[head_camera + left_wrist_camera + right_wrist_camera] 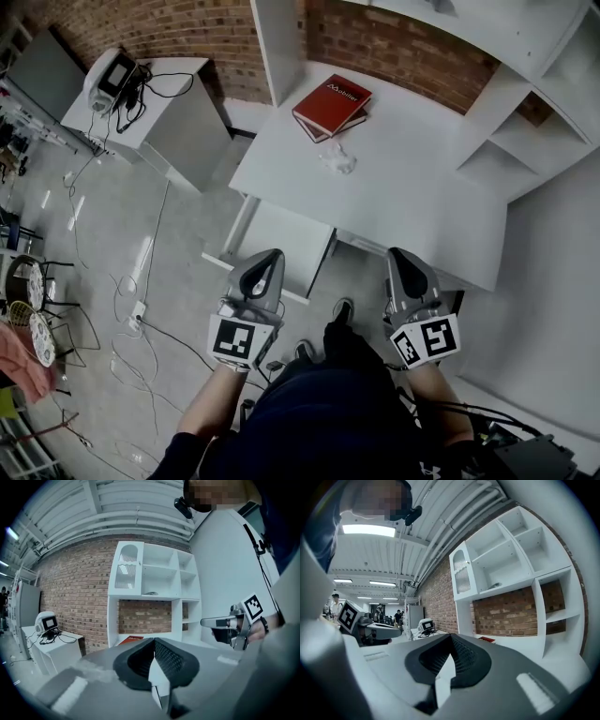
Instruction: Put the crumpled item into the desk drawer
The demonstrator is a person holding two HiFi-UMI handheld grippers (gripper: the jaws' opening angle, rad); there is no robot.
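The left gripper point(264, 264) has its jaws pressed together on nothing, low in front of the counter point(412, 187). Just beyond it a white drawer point(292, 236) seems pulled out at the counter's left side; its inside is hard to read. Farther in, the crumpled item point(337, 159) lies on the counter, just beside a red book point(332, 105). The right gripper point(405, 262) is also closed and empty. I judge that one gripper must first spread its jaws, then reach in from the front so that the book is not pushed. Neither gripper view shows the item.
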